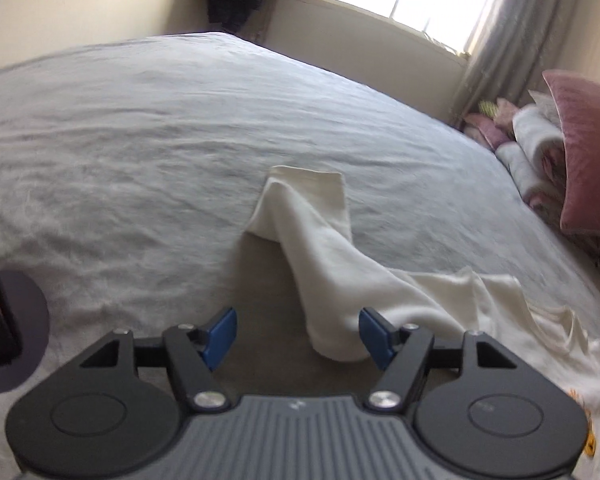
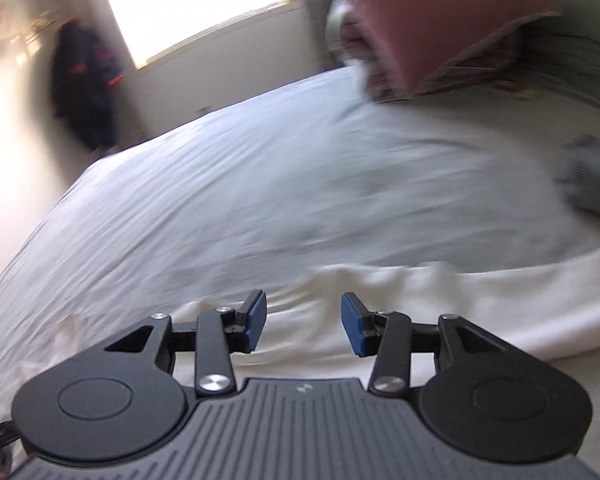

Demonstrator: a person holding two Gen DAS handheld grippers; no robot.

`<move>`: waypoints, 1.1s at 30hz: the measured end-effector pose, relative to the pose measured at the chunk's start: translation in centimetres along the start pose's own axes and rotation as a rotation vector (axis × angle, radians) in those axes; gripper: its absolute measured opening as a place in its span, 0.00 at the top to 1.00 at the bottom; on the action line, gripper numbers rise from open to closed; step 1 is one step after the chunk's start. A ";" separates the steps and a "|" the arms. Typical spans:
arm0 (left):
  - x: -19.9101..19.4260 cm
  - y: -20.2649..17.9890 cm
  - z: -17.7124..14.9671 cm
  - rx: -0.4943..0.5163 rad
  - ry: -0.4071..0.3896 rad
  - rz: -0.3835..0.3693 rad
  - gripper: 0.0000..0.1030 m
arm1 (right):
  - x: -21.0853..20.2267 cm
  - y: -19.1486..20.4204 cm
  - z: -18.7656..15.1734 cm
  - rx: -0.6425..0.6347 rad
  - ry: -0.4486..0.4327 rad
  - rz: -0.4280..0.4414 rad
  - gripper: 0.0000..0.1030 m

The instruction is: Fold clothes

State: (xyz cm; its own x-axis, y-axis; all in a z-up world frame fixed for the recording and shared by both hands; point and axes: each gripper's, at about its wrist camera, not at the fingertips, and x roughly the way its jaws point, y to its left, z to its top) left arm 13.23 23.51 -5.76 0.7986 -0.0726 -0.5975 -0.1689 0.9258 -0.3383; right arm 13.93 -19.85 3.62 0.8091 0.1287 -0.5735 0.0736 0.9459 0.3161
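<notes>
White cotton lies spread on the grey bed cover [image 1: 148, 152]: a long-sleeved top [image 1: 440, 300] whose sleeve [image 1: 312, 236] runs away from the left claw [image 1: 298, 340] toward the middle of the bed, cuff end folded back on itself. The body of the garment trails off to the right of that view, rumpled, with a small printed patch near the edge of the picture. The left claw stands wide with nothing gripped; the near bulge of the sleeve sits between its blue pads, against the right-hand one, but is not pinched. In the right wrist view the right claw [image 2: 304, 324] hangs over the top's flat body [image 2: 460, 308], jaws moderately apart and empty. Pink cushions [image 1: 588, 152] and rolled towels are heaped at the head of the bed, well apart from the garment.

The step looks like the laying-out stage, both claws free of the cloth. Next, each claw probably needs to pinch an edge, likely the sleeve on the left and the hem or shoulder on the right, and draw the sleeve across the body.
</notes>
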 end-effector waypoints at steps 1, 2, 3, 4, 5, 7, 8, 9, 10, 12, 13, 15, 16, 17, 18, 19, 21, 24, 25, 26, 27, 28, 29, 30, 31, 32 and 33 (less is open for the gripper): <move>0.5 0.5 -0.1 -0.034 -0.016 -0.014 0.34 | 0.5 1.5 -0.1 -0.023 0.013 0.035 0.53; 1.0 0.9 -0.2 -0.066 -0.033 -0.034 0.35 | 1.0 3.0 -0.4 -0.047 0.028 0.076 0.50; 1.3 1.2 -0.2 -0.093 -0.051 -0.056 0.35 | 1.5 4.5 -0.8 -0.074 0.045 0.119 0.50; 1.7 1.4 -0.1 -0.115 -0.067 -0.070 0.35 | 1.8 6.0 -1.3 -0.101 0.063 0.165 0.50; 1.9 1.4 0.1 -0.134 -0.082 -0.085 0.37 | 2.2 7.4 -1.8 -0.123 0.077 0.210 0.50; 2.4 1.2 0.4 -0.170 -0.111 -0.122 0.48 | 2.8 10.0 -2.8 -0.150 0.099 0.300 0.50; 2.5 1.0 0.5 -0.182 -0.120 -0.144 0.58 | 3.3 10.7 -3.1 -0.152 0.104 0.342 0.50; 2.7 0.7 0.5 -0.189 -0.124 -0.168 0.64 | 3.8 11.1 -3.4 -0.148 0.108 0.381 0.49; 2.8 0.4 0.4 -0.196 -0.129 -0.192 0.68 | 4.4 11.6 -3.6 -0.142 0.110 0.415 0.49; 2.8 -0.4 0.3 -0.175 -0.141 -0.216 0.68 | 5.6 12.1 -4.2 -0.116 0.111 0.469 0.49; 2.9 -0.8 0.4 -0.153 -0.140 -0.223 0.68 | 6.2 11.9 -4.5 -0.100 0.111 0.488 0.49; 2.9 -1.8 0.5 -0.107 -0.139 -0.241 0.68 | 7.5 11.2 -4.8 -0.066 0.110 0.517 0.49; 2.9 -2.3 0.7 -0.081 -0.139 -0.256 0.68 | 8.1 10.8 -5.0 -0.045 0.108 0.526 0.49; 3.0 -2.8 0.9 -0.056 -0.136 -0.269 0.67 | 8.5 10.3 -5.3 -0.019 0.106 0.537 0.49; 3.2 -3.3 0.9 -0.033 -0.129 -0.282 0.66 | 8.9 9.7 -5.5 0.015 0.103 0.549 0.49; 3.3 -3.9 0.9 -0.010 -0.120 -0.294 0.65 | 9.3 9.0 -5.7 0.053 0.100 0.564 0.49; 4.2 -5.0 0.6 0.034 -0.095 -0.314 0.64 | 10.1 7.4 -5.8 0.130 0.102 0.595 0.49; 5.7 -6.9 -0.1 0.069 -0.055 -0.353 0.62 | 10.9 5.6 -5.6 0.188 0.131 0.613 0.49; 6.0 -7.5 -0.5 0.083 -0.043 -0.364 0.60 | 10.9 5.0 -5.4 0.194 0.123 0.616 0.49; 6.2 -8.2 -0.8 0.096 -0.031 -0.375 0.59 | 10.8 4.4 -5.2 0.202 0.117 0.621 0.49; 6.3 -8.8 -1.2 0.117 -0.022 -0.386 0.59 | 10.7 3.8 -5.2 0.220 0.117 0.627 0.49; 6.2 -9.4 -1.4 0.145 -0.017 -0.395 0.56 | 11.0 3.1 -5.1 0.248 0.126 0.629 0.49; 5.9 -9.6 -1.4 0.159 -0.013 -0.404 0.56 | 11.4 2.6 -5.1 0.277 0.135 0.633 0.49; 5.6 -9.5 -1.2 0.160 -0.009 -0.411 0.55 | 11.6 2.3 -5.1 0.302 0.143 0.643 0.49; 5.2 -9.4 -1.0 0.161 -0.004 -0.418 0.55 | 11.6 2.1 -5.2 0.320 0.150 0.656 0.49; 4.9 -9.4 -0.9 0.162 0.000 -0.425 0.53 | 11.4 2.0 -5.3 0.333 0.159 0.673 0.49; 4.6 -9.3 -0.7 0.163 0.004 -0.432 0.53 | 11.1 2.1 -5.5 0.341 0.165 0.688 0.50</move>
State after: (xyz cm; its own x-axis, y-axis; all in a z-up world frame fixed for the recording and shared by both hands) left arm 18.07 14.32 -5.83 0.7734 -0.4660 -0.4298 0.2724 0.8565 -0.4384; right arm 19.85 -14.79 -6.20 0.6428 0.7201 -0.2613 -0.2159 0.4976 0.8401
